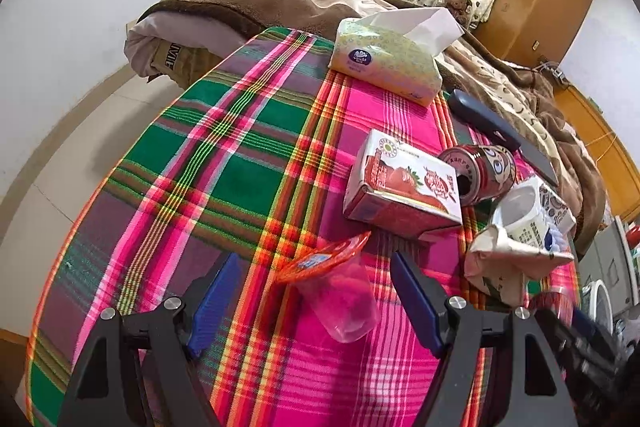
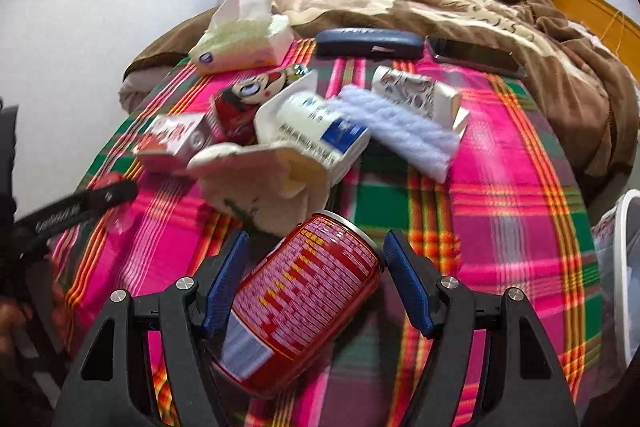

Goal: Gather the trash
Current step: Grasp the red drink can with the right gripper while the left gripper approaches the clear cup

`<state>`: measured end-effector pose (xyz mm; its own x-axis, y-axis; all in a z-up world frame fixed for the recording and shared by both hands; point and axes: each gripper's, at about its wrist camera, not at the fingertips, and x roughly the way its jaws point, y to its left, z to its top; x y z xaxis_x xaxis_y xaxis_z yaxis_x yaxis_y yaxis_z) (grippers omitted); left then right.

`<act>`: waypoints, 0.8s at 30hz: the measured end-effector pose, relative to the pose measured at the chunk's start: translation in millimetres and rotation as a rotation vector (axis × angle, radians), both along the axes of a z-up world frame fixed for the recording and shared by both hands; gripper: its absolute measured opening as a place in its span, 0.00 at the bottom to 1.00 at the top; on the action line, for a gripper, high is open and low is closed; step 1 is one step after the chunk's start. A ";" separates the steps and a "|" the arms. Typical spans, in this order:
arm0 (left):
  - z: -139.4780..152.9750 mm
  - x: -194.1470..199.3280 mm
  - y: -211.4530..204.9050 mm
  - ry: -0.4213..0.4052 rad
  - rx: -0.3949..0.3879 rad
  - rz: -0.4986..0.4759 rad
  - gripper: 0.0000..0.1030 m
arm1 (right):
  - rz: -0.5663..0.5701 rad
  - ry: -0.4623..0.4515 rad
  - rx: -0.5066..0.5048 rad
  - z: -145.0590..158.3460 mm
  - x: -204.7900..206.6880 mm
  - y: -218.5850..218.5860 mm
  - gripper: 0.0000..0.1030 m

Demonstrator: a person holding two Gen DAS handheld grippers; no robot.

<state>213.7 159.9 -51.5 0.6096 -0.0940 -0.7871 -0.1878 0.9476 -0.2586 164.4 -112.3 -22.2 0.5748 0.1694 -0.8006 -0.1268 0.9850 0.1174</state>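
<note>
Carton (image 2: 304, 139) torn open, white bottle (image 2: 320, 125) lying inside.

The plaid cloth (image 1: 248, 155) runs pink, green and orange. The can (image 2: 304, 303) is red with white and yellow print. The tissue pack (image 1: 384, 63) is pale yellow-green, the blanket (image 2: 460, 11) brown and cream.

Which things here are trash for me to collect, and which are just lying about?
Trash, likely:
- red can between the right hand-held gripper fingers
- clear plastic cup at the left hand-held gripper
- strawberry carton
- cartoon can
- torn packaging

Lying about:
- tissue box
- glasses case
- phone
- blanket
</note>
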 end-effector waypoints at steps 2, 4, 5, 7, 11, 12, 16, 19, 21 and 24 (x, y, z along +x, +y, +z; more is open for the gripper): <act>-0.6 1.7 -3.0 -0.001 0.023 -0.011 0.73 | 0.004 -0.002 -0.002 -0.3 -7.1 -1.1 0.69; -1.3 1.9 -3.9 0.000 0.042 -0.014 0.69 | 0.001 -0.001 -0.015 0.5 -12.2 -1.9 0.69; -1.3 1.4 -4.1 -0.001 0.042 -0.015 0.67 | -0.001 -0.003 -0.021 1.7 -14.9 -2.5 0.69; -0.5 -0.1 -4.3 0.000 0.031 -0.017 0.64 | -0.012 -0.013 -0.037 5.9 -21.8 -4.3 0.70; -0.9 -2.1 -10.6 0.002 0.044 -0.035 0.64 | -0.025 -0.067 -0.059 17.4 -33.5 -5.5 0.70; -1.1 -3.1 -11.7 0.001 0.044 -0.036 0.64 | -0.027 -0.039 -0.010 14.6 -35.7 -8.7 0.70; -1.0 -6.2 -13.6 0.000 0.032 -0.036 0.64 | -0.050 0.030 0.033 -0.2 -30.5 -9.9 0.75; -1.0 -7.0 -17.0 0.004 0.048 -0.050 0.62 | -0.066 0.054 0.021 -7.0 -26.0 -7.9 0.75; -0.3 -7.8 -18.1 0.003 0.027 -0.063 0.57 | -0.081 0.060 -0.008 -11.5 -24.2 -8.1 0.75; -0.4 -10.2 -19.3 0.000 0.018 -0.082 0.55 | -0.084 0.057 -0.023 -13.7 -25.1 -14.6 0.72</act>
